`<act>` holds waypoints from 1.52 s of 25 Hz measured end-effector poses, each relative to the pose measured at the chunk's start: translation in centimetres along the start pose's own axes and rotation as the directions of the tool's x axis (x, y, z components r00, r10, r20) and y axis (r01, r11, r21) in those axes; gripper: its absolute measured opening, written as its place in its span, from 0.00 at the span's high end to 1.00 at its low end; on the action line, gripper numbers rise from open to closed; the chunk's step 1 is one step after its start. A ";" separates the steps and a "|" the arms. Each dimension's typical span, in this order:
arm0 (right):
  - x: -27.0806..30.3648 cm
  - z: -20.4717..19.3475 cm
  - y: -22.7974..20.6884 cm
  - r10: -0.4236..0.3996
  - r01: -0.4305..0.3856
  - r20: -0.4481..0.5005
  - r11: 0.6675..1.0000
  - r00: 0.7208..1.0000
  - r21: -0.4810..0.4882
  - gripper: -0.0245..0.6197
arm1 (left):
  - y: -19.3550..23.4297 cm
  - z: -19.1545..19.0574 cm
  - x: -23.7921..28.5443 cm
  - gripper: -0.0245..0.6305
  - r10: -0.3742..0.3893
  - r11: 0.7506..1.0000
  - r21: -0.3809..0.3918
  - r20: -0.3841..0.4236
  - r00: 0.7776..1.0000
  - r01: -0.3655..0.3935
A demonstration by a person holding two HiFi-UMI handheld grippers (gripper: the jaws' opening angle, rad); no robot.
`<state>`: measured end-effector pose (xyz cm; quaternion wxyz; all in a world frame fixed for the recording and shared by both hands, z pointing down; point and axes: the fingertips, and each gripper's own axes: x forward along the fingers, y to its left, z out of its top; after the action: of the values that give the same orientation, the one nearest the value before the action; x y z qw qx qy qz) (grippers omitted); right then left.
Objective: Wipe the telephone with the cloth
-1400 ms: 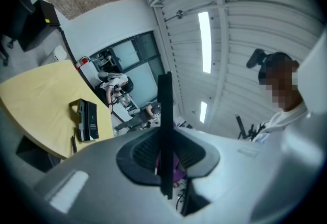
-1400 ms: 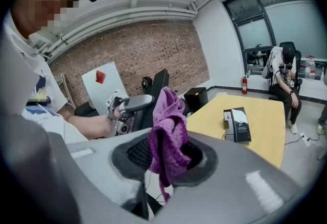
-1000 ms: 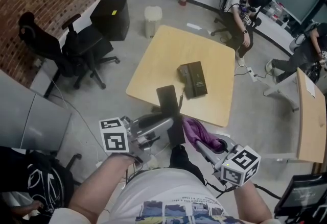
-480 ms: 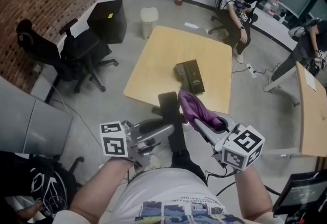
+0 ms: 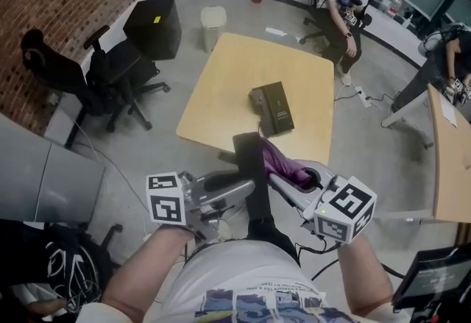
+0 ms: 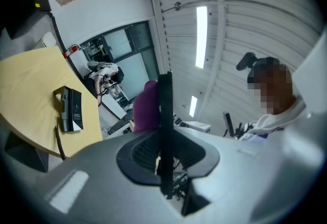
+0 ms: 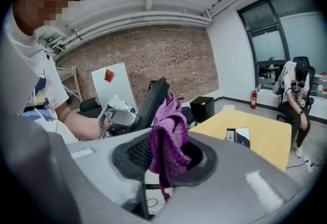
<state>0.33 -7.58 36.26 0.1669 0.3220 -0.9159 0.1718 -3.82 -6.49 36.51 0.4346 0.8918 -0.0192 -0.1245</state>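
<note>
Left gripper (image 5: 246, 187) jaws clamped on black handset (image 5: 249, 160), right gripper (image 5: 280, 182) jaws pinching purple cloth (image 5: 283, 161) just beside it, both short of telephone base (image 5: 273, 109) on counter (image 5: 221, 90)

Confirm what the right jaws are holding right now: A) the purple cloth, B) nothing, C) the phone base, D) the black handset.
A: the right gripper has its jaws shut on the purple cloth, which bunches up out of them; the handset is in the left gripper.
</note>
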 end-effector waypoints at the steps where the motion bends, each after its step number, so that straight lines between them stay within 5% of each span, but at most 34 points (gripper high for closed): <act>1: 0.0 -0.3 0.2 0.009 -0.009 -0.007 1.000 1.000 -0.005 0.83 | 0.0 0.1 0.0 0.83 -0.002 1.000 0.002 0.001 1.000 0.002; 21: -3.6 -7.8 1.3 0.087 -0.095 -0.196 0.995 0.977 -0.030 0.83 | 0.7 1.3 1.3 0.83 -0.019 1.000 -0.013 0.011 1.000 0.019; 30: -2.6 -2.5 -2.5 -0.020 0.018 -0.045 0.999 0.999 -0.031 0.83 | 0.1 0.2 1.9 0.83 -0.035 0.999 -0.023 -0.016 0.999 0.035; 38: -0.7 -0.1 -1.8 0.045 -0.044 0.007 0.995 0.999 -0.093 0.83 | -0.4 -0.7 2.4 0.83 -0.049 0.998 -0.037 -0.039 0.998 0.048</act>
<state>2.02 -8.47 36.39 0.1737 0.2942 -0.9306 0.1312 -1.35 -6.04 36.11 0.4478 0.8863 0.0132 -0.1176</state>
